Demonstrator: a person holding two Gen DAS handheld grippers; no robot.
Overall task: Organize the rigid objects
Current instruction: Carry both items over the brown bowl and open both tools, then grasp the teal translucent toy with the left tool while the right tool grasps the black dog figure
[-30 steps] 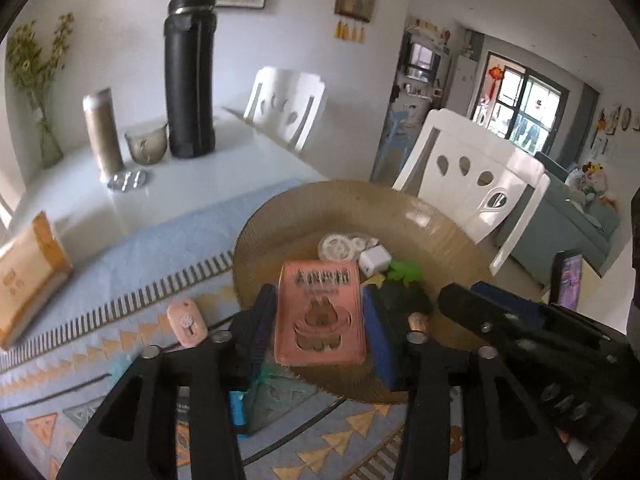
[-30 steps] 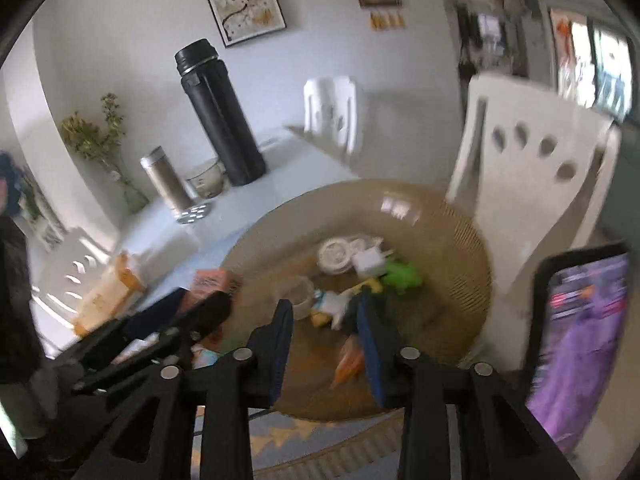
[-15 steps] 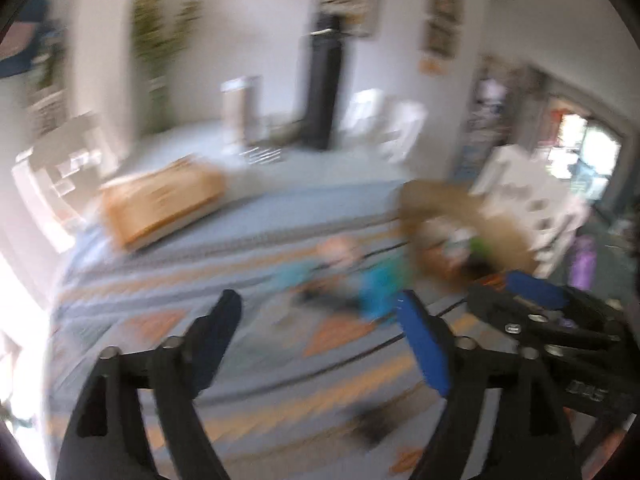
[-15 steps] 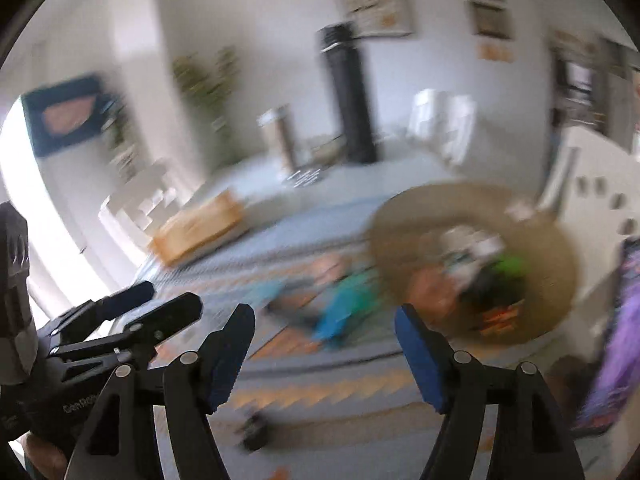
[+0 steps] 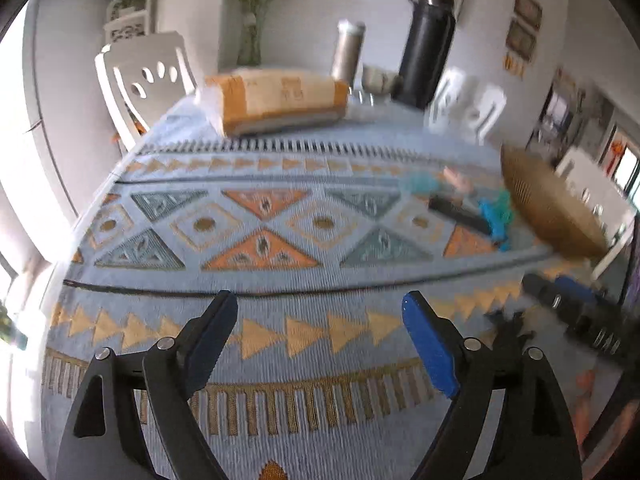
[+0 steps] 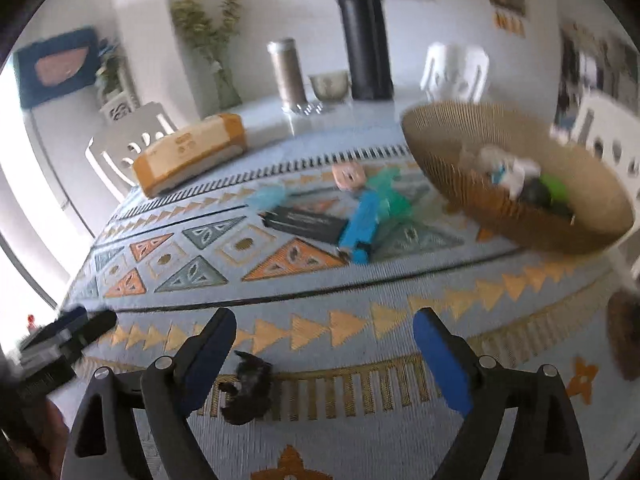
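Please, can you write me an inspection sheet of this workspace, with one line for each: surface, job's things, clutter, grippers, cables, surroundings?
Surface: patterned blue tablecloth covers the table.
Job's things: woven basket holds several small items; black flat box, blue block, pink tag and small dark object lie on the cloth.
Clutter: tan package, black flask, steel tumbler, small bowl.
Grippers: left gripper and right gripper both opening, nothing between the jaws.
Cables: nothing seen.
Surroundings: white chairs, vase of stems, framed pictures.
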